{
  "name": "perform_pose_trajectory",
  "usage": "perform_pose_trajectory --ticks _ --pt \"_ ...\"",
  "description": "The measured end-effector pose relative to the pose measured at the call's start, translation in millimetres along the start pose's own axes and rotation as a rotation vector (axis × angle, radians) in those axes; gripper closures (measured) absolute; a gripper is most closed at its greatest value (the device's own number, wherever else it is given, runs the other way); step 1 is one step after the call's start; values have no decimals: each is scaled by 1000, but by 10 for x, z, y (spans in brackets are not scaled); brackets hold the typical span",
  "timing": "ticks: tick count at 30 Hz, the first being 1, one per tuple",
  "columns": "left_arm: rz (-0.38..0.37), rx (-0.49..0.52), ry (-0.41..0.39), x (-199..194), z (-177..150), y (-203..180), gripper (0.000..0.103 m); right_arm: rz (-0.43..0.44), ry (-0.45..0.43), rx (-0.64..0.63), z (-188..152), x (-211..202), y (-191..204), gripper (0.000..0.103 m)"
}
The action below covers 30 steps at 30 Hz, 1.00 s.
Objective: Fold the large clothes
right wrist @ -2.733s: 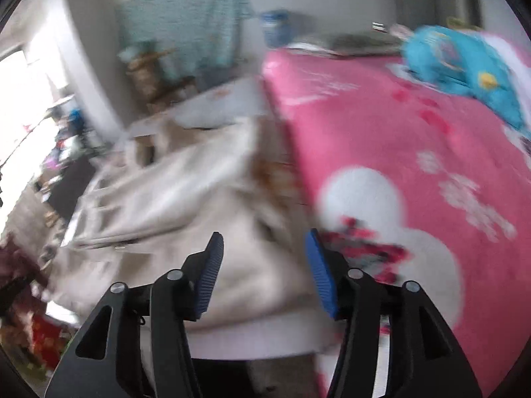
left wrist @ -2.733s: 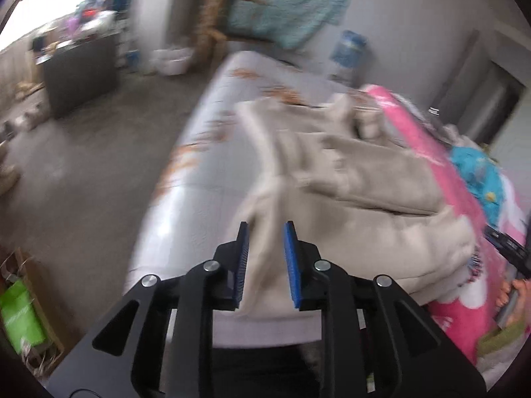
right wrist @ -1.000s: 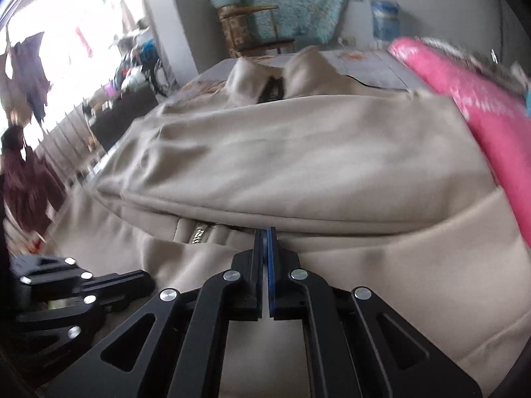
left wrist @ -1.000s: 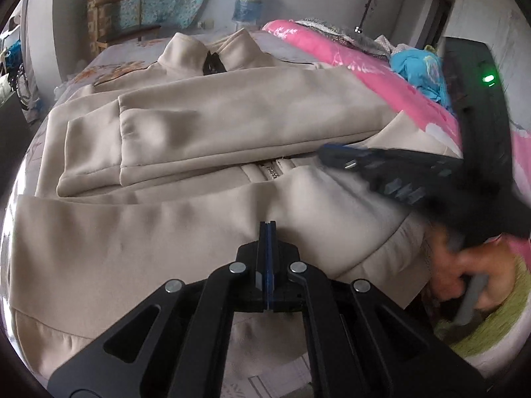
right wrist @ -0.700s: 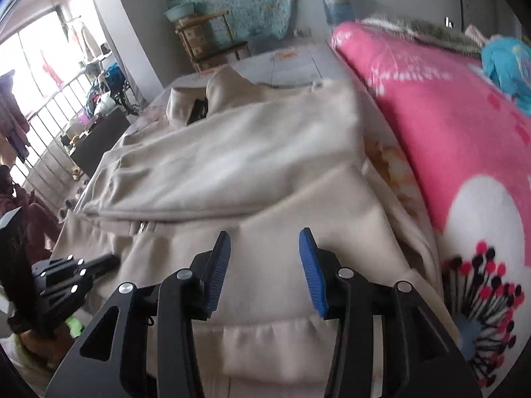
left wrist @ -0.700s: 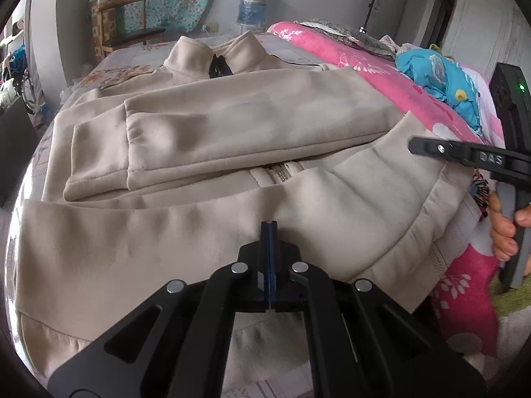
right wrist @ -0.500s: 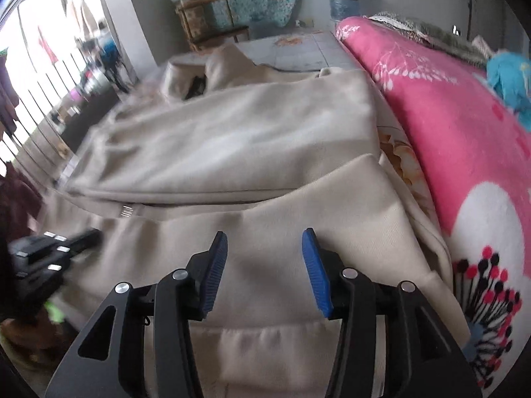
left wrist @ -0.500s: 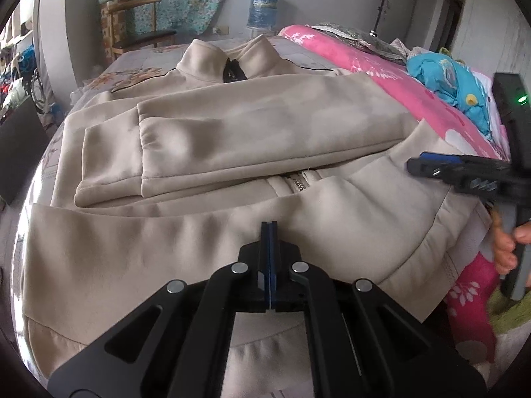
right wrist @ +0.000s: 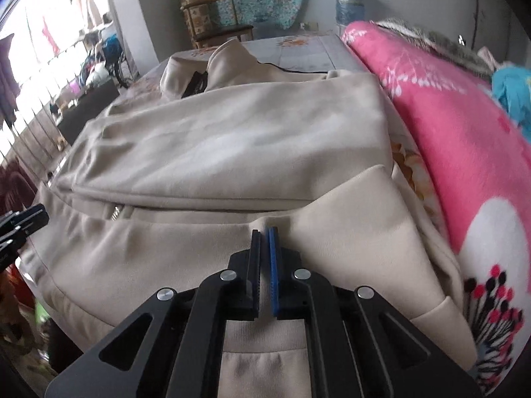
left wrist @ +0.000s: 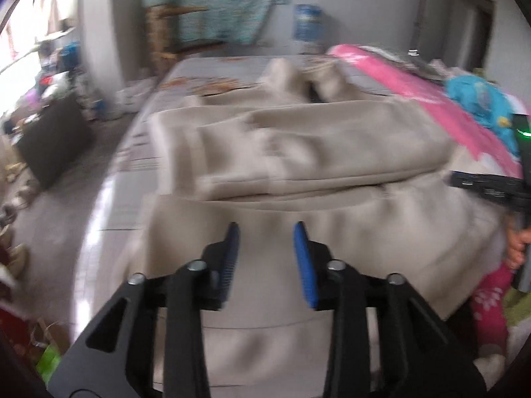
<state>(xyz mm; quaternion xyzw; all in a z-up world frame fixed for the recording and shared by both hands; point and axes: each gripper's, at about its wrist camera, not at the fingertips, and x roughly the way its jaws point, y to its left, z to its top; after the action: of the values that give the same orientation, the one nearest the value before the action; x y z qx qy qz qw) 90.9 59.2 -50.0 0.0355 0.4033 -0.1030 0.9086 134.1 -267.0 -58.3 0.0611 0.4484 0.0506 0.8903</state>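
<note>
While the left wrist view is motion-blurred, the left tool [left wrist: 265,232] reads clearly as spread wide, blue pads apart with nothing between them, hovering over the lower front of the beige jacket [left wrist: 298,172]. Jacket lies spread on the bed [left wrist: 212,66], collar toward 12 o'clock, hem toward 6 o'clock at the near bed edge, both sleeves folded across the chest. In the right wrist view the right tool [right wrist: 264,235] is nearly closed, a narrow slit between pads, tips at a small pucker of the jacket [right wrist: 215,152] fabric on the lower front panel; looks pinched on cloth but the slit itself shows dark, so grip is not certain. Zipper pull [right wrist: 115,212] shows at 9 o'clock of the right tool, just under the folded sleeve edge. Pink floral blanket [right wrist: 464,139] runs along the jacket from 1 to 4 o'clock, touching its side. Blue cloth [right wrist: 512,96] sits on the blanket at 2 o'clock. Left tool tip [right wrist: 23,222] enters the right view at 9 o'clock, by the jacket edge. Right tool [left wrist: 491,189] appears in the left view at 3 o'clock, with a hand [left wrist: 517,245] under it. Wooden chair [right wrist: 215,16] and water bottle [right wrist: 348,3] stand beyond the bed at 12 o'clock.
</note>
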Motion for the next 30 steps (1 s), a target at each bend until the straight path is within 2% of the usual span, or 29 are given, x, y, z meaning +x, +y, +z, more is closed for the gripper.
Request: perform_pose_trajectory --ticks 1,3,4,5,6,7,8,9,10,12,13,14,16,22,24,26,30 --pt "30 0 30 61 5 64 60 11 -3 10 7 -23 8 95" --pt "86 0 87 192 14 148 60 57 -12 24 20 -115 68 93" --pt "78 -13 88 213 16 176 60 93 -9 24 21 -145 107 88" --pt "78 -29 84 216 21 187 60 167 -1 21 16 -188 194 79" --pt "86 -29 82 223 19 179 60 207 3 13 9 -210 265 74" --pt "94 -28 77 222 17 172 61 232 8 4 3 -218 331 63" --pt "101 -29 71 226 14 162 65 268 25 -21 -10 -202 460 57" --pt "96 -29 61 229 9 149 70 277 40 -45 -21 -171 569 57" --pt "91 -19 57 223 7 113 81 256 59 -78 -34 -112 687 57" --pt "131 52 32 212 -8 -35 94 185 91 -138 -62 15 860 57" --pt "171 98 15 198 -31 -126 101 167 99 -157 -75 56 910 58" --pt "192 125 5 192 -45 -194 102 152 107 -182 -87 118 958 77" --pt "192 135 -34 123 -30 -209 102 157 113 -177 -63 138 973 96" --pt "155 83 -205 -371 231 -116 102 108 -45 -187 103 -253 1026 99" --pt "165 94 -227 -349 315 -136 102 88 -62 -188 170 -209 1031 99" --pt "191 112 -220 -196 325 -162 102 75 -42 -184 184 -38 1024 100" --pt "217 128 -113 281 190 -136 102 44 6 -203 104 271 1026 100"
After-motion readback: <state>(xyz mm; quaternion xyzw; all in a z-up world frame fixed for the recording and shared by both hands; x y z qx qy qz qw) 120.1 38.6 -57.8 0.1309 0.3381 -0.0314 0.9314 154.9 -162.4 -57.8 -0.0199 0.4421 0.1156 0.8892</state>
